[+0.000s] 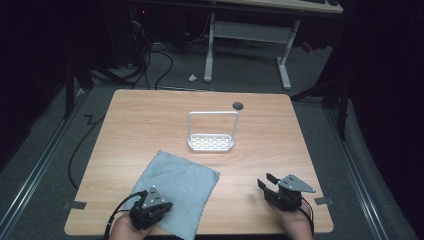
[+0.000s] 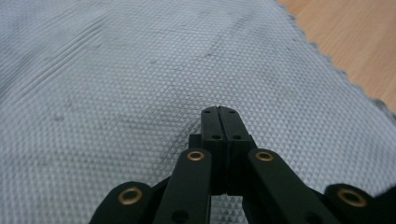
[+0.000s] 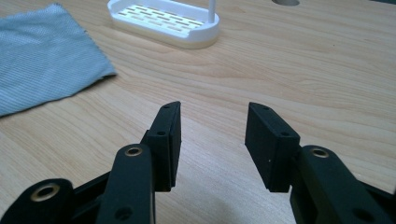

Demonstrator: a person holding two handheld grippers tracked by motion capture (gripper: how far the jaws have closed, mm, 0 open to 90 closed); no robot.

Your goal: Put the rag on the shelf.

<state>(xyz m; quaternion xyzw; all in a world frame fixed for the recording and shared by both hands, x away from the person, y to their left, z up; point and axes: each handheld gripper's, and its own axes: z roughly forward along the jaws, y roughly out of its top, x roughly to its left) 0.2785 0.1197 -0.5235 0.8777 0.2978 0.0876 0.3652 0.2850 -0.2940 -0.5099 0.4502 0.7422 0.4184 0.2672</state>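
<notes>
Wooden surface (image 1: 150, 120) in a dark room, and the grey cloth (image 1: 177, 192) lies right under the left gripper (image 2: 219, 112), whose jaws are pinched closed over the weave, cloth stretching ahead of it, while the right gripper (image 3: 212, 135) sits gaping wide, well off to the side.

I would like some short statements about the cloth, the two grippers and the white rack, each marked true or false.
1. The left gripper has its jaws shut over the grey cloth. True.
2. The right gripper holds the cloth. False: its jaws stand open over bare table, with nothing between them.
3. The white rack stands on the cloth. False: it stands on the wood, apart from the cloth and beyond it.
4. The rack's tray is empty. True.
5. The cloth lies at the person's right. False: it lies at the left, near the front edge.
</notes>
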